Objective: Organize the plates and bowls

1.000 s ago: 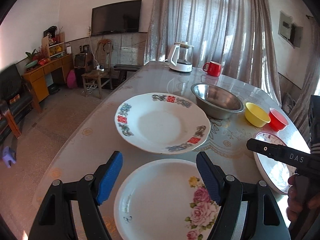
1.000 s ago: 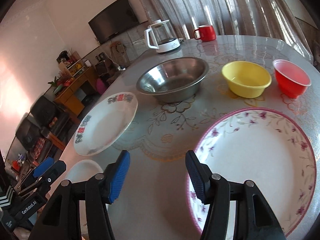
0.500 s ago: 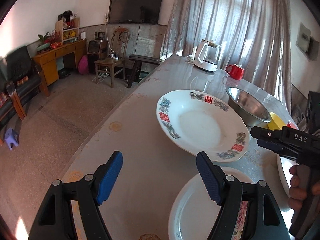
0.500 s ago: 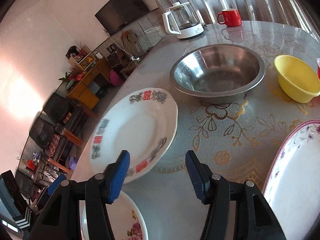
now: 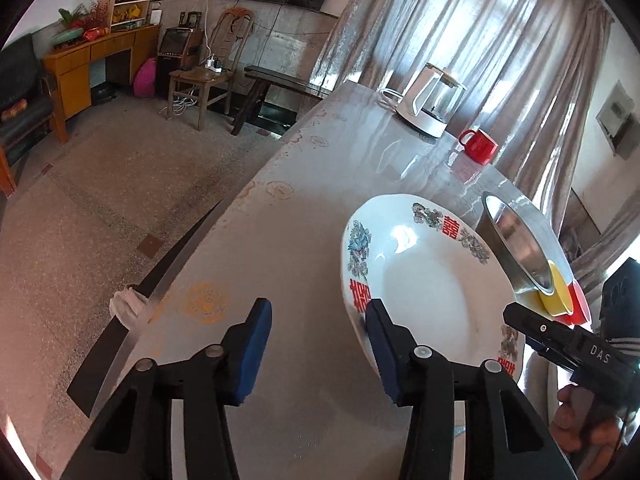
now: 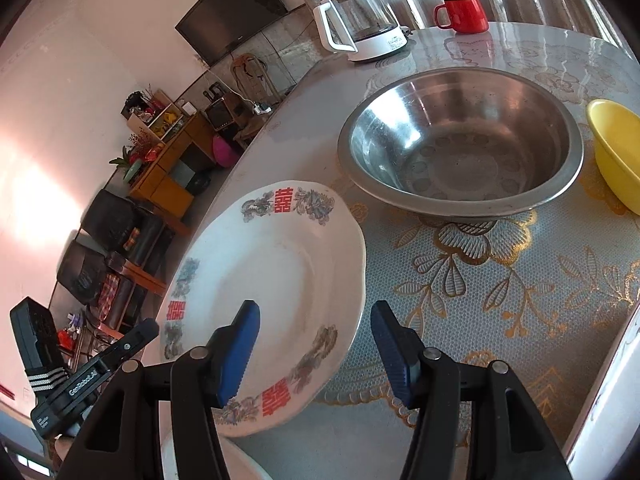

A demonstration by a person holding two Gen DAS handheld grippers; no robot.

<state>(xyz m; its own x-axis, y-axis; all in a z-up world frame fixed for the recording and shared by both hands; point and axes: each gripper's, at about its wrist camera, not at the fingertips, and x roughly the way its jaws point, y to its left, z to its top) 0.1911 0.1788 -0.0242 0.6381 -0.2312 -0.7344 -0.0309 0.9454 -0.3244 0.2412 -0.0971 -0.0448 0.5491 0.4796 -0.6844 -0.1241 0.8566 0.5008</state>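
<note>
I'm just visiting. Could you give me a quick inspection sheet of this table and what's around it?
Surface: glossy table with gold floral cover.
Job's things: white plate with red characters; round steel bowl; yellow plastic bowl; red plastic bowl behind it.
Clutter: white-based glass kettle; red mug.
Grippers: left gripper fingers have just been closing, nothing between them, at the plate's edge; right gripper open over the plate's rim.
Cables: a power strip's cords on a wooden chair.
Surroundings: wall television, curtains, wooden desk.
</note>
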